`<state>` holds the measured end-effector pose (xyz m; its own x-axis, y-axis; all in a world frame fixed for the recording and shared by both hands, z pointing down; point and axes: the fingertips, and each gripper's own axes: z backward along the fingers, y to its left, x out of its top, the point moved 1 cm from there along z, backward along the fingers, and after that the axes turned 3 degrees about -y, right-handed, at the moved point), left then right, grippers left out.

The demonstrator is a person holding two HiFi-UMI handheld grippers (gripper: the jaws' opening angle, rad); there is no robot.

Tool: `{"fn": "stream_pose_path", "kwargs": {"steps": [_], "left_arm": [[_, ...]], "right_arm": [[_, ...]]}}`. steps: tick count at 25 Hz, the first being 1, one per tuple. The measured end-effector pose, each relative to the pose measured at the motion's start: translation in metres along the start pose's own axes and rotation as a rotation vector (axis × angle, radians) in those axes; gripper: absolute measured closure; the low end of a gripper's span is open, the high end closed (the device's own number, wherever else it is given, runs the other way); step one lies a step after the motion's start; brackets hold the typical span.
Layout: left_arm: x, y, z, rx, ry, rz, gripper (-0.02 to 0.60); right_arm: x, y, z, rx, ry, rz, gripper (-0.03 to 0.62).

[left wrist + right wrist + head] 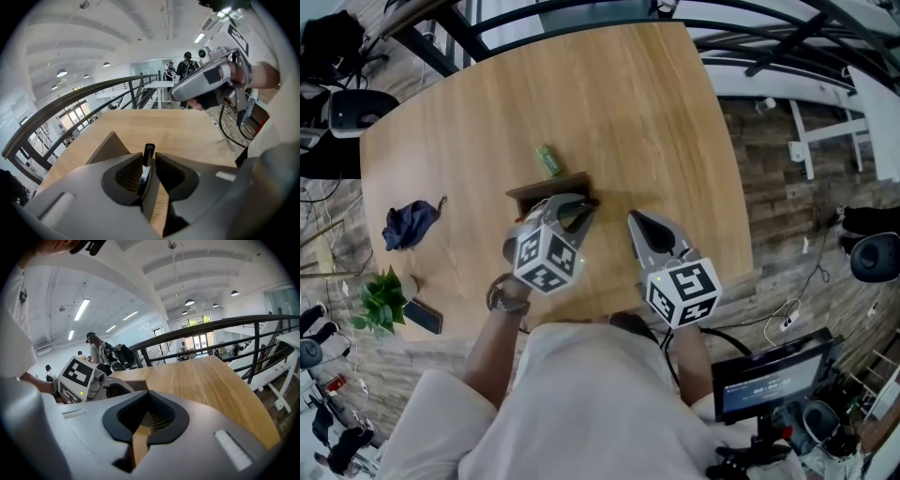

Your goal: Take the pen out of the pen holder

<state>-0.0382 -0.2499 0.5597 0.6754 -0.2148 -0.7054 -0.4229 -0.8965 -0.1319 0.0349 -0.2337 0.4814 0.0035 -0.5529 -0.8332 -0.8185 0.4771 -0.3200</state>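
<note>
Black slim pen [148, 151] is getting pinched tight in the left gripper [149, 163] right at the brown boxy holder [546, 188]; the right gripper [147, 394] is sitting closed and empty beside it.

Pen [147, 164] between left tool [581, 208] jaws, at pen holder [546, 190]; right tool [636, 221] alongside.

A black pen [146, 165] stands upright, pinched in the left claw [149, 161], by the brown pen holder [108, 148].

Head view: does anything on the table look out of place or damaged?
Nothing damaged. A dark blue cloth lies crumpled at the table's left, and a small green item lies loose beyond the pen holder.
</note>
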Motion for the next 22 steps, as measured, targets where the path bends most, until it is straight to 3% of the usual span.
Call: {"fn": "stream_pose_path", "kwargs": {"steps": [22], "left_arm": [[-0.004,0.004,-0.015,-0.057,0.018,-0.025,0.500]], "right_arm": [[-0.011,-0.008,-0.005,-0.023,0.027,-0.037,0.592]]}}
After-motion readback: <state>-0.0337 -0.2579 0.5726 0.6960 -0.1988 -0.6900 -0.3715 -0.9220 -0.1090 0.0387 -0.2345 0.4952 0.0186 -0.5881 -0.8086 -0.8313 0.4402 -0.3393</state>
